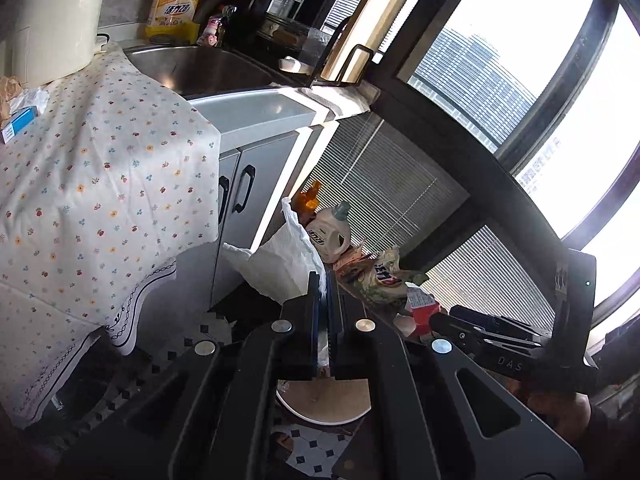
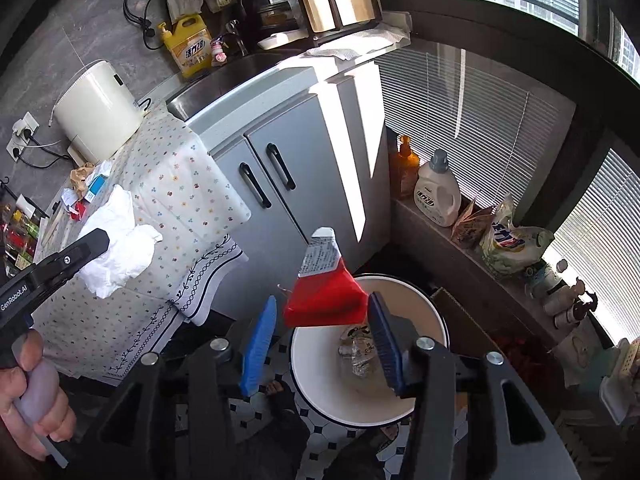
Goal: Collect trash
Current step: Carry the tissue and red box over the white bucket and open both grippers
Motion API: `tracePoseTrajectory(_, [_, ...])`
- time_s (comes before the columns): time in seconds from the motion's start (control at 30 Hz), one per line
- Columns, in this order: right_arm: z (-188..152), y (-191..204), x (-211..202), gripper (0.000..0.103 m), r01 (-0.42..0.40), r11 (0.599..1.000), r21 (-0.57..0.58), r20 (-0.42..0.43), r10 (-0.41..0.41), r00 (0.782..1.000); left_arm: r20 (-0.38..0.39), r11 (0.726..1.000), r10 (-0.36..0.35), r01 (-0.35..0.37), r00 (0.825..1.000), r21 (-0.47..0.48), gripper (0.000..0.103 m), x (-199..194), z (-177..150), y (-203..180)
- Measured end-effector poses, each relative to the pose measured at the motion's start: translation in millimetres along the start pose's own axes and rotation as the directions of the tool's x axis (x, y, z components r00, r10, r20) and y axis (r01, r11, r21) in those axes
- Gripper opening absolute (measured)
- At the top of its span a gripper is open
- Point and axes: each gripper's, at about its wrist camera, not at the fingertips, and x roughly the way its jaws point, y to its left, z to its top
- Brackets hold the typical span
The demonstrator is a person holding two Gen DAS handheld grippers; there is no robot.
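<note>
Here the right gripper [image 2: 320,332] hangs over the white bin [image 2: 436,316], jaws apart, the red carton [image 2: 326,300] loose between them, touching the right pad. The left gripper [image 1: 323,280], jaws clamped on a crumpled white tissue [image 2: 120,240], is beside the flowered cloth [image 2: 176,192].

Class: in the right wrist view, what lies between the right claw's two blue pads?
The red carton sits in the open right claw, touching only the right-hand pad, above the white bin.
</note>
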Motion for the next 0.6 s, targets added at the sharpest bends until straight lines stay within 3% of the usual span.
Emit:
tracePoseTrajectory(0.27, [-16,-48,-13,0.052,0.031,0.998,0.056,-0.01,-0.031,0.999,-0.086,0.999,-0.033,0.035,0.996,0.02,0.004,40,-24,-33])
tracePoseTrajectory(0.6, [-35,-92,-35,0.052,0.093,0.984,0.149,0.002,-0.095,0.996,-0.199,0.992,-0.094,0.107,0.975,0.06,0.004,90,-43,-73])
